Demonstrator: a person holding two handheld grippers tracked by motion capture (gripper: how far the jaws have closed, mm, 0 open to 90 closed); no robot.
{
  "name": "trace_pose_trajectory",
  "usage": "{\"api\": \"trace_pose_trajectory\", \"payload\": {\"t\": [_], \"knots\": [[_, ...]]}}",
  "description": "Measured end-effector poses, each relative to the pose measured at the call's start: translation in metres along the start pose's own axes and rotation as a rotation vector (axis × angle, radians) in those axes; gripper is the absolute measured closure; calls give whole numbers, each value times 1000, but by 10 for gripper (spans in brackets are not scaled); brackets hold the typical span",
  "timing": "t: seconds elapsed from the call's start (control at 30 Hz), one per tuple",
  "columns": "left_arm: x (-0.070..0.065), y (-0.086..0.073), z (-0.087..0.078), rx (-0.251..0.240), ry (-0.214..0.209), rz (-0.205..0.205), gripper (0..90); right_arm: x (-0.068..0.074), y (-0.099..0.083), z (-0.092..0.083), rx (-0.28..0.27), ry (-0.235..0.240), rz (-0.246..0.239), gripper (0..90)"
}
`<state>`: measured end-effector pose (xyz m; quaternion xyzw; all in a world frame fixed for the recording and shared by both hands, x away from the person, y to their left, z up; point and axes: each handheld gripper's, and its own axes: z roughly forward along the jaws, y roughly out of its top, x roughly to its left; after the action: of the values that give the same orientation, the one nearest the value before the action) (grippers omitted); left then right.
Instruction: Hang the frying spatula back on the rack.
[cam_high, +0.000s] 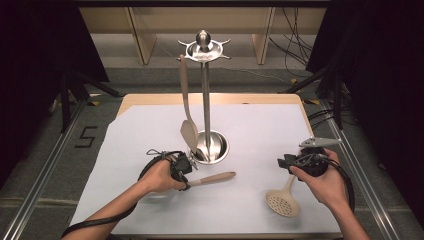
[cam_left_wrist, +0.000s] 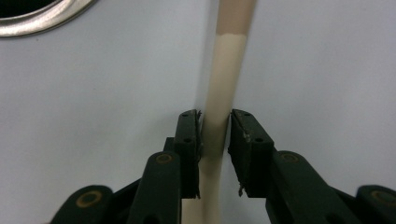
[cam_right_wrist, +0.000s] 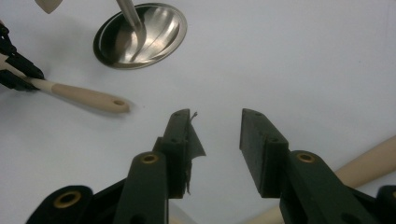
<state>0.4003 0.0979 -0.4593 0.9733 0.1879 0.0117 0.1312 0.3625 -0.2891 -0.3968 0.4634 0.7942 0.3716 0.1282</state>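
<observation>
A beige utensil (cam_high: 212, 178) with a tan handle end lies on the white cloth just in front of the steel stand's base. My left gripper (cam_high: 189, 179) is shut on its pale shaft (cam_left_wrist: 229, 70), and both pads of that gripper (cam_left_wrist: 215, 126) touch the shaft's sides. My right gripper (cam_high: 285, 162) hovers at the right with its jaws apart and nothing between them (cam_right_wrist: 215, 123). A beige slotted spoon (cam_high: 283, 201) lies below that hand, and its handle (cam_right_wrist: 369, 161) runs under the right jaw.
A tall steel utensil stand (cam_high: 205, 100) rises from a round base (cam_high: 216, 146) mid-table, with a beige spatula (cam_high: 187, 115) hanging from its top ring. The white cloth (cam_high: 250, 125) covers the table. Dark frames and cables ring the table edges.
</observation>
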Motion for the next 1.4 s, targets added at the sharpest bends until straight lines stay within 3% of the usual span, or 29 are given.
{"api": "trace_pose_trajectory", "payload": {"t": [0.27, 0.47, 0.53, 0.57, 0.6, 0.67, 0.73, 0.8, 0.87, 0.93, 1.0, 1.03, 1.1, 1.13, 1.17, 1.2, 1.27, 1.3, 1.33, 1.4], "knots": [[-8, 2, 0, 14, 47, 33, 760, -1, -1, 1, -14, -9, -18, 642], [-9, -2, -1, -12, 53, -1, 778, 0, -1, 0, 6, -2, 15, 643], [-10, -4, -2, -26, 59, -9, 778, 0, -1, 1, -11, 2, 17, 643], [-12, -6, -4, -61, 57, -25, 779, 0, -1, 0, 1, -5, 12, 643], [-12, -6, -4, -61, 57, -25, 779, 0, -1, 0, 1, -5, 12, 643], [-14, -8, -7, -105, 49, -40, 779, -4, 0, 0, -16, -16, -32, 644], [-14, -10, -12, -137, 57, -33, 779, 0, -1, -1, 8, -10, 27, 644], [-16, -11, -16, -174, 67, -37, 778, 1, -2, 1, -9, -1, 29, 644], [-17, -11, -20, -207, 68, -30, 779, 1, -1, 1, -10, 0, 20, 644], [-19, -12, -23, -242, 72, -33, 779, -2, 0, -1, -22, -17, -25, 644], [-24, -13, -26, -300, 65, -75, 779, -4, 0, 1, -43, -21, -47, 644], [-25, -13, -28, -309, 70, -69, 779, -1, 1, -2, -30, -17, -13, 644], [-28, -13, -32, -349, 70, -79, 779, -1, 2, -2, -29, 9, -11, 644], [-27, -13, -34, -355, 78, -62, 779, 1, 1, 0, -62, -3, -17, 644], [-29, -12, -36, -377, 80, -68, 779, 3, 2, -2, -38, 11, 14, 644], [-31, -11, -38, -414, 85, -94, 779, 2, 3, -2, -53, 10, -15, 644], [-31, -11, -42, -427, 98, -83, 779, 3, 5, -4, -57, -6, -24, 644], [-33, -10, -44, -465, 94, -96, 779, 7, 5, -4, -68, 8, 9, 644], [-32, -10, -46, -466, 104, -92, 779, 7, 7, -6, -65, 3, -8, 643], [-34, -9, -50, -516, 98, -98, 780, 10, 8, -5, -90, 25, 3, 634]]}}
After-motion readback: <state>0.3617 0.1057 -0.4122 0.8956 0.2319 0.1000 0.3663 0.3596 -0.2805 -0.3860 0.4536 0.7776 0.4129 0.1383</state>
